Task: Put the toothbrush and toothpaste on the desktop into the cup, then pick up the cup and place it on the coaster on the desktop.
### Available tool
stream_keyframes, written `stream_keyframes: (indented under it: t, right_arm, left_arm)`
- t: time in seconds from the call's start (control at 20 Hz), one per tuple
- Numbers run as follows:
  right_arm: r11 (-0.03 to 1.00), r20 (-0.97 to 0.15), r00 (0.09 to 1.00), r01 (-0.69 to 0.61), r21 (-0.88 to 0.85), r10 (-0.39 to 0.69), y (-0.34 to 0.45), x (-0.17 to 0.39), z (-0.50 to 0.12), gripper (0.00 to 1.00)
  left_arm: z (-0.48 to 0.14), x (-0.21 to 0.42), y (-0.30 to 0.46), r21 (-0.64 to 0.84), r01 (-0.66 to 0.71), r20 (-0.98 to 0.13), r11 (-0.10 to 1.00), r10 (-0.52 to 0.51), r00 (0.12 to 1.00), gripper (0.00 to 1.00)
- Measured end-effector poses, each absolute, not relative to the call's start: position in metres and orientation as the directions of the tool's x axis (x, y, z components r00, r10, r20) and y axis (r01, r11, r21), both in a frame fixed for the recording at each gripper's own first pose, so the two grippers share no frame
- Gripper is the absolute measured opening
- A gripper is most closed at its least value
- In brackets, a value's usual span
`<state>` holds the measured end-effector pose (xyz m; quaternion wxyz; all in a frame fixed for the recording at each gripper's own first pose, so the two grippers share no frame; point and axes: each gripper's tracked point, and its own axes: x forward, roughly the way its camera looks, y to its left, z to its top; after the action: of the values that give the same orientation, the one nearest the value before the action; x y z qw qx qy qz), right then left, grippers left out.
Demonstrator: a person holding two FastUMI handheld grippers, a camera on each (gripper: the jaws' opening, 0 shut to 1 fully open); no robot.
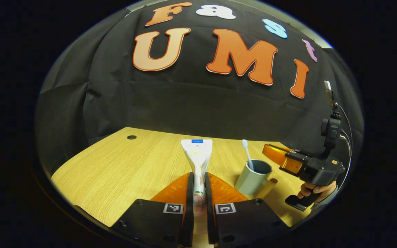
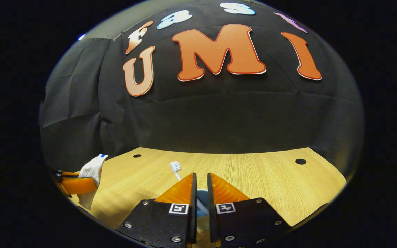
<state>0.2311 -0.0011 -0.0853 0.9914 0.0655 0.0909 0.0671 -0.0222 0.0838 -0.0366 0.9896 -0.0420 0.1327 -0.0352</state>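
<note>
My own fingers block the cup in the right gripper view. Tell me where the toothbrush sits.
Observer: The toothbrush stands in the cup, bristles up; the cup is upright on the table.
Operator: Report the left gripper's hold on the toothpaste.
Observer: Both fingers of the left gripper press on the toothpaste, its flat crimped end pointing forward.
</note>
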Motion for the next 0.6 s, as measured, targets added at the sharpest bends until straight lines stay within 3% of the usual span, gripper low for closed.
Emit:
stream_keyframes:
  t: [0.2, 0.35, 0.6]
  right_arm:
    - [0.980, -0.190, 0.968, -0.140, 0.140, 0.165, -0.005, 0.219, -0.090, 0.29]
    - [0.980, -0.214, 0.963, -0.136, 0.142, 0.165, -0.011, 0.210, -0.098, 0.45]
    - [0.982, -0.183, 0.973, -0.117, 0.150, 0.144, -0.030, 0.196, -0.089, 0.51]
  left_arm:
    - [-0.019, -0.012, 0.073, -0.090, 0.100, -0.225, 0.991, -0.118, 0.967, 0.20]
    - [-0.009, -0.005, 0.064, -0.099, 0.131, -0.192, 0.987, -0.148, 0.970, 0.19]
    - [-0.001, 0.004, 0.042, -0.113, 0.180, -0.149, 0.977, -0.196, 0.969, 0.19]
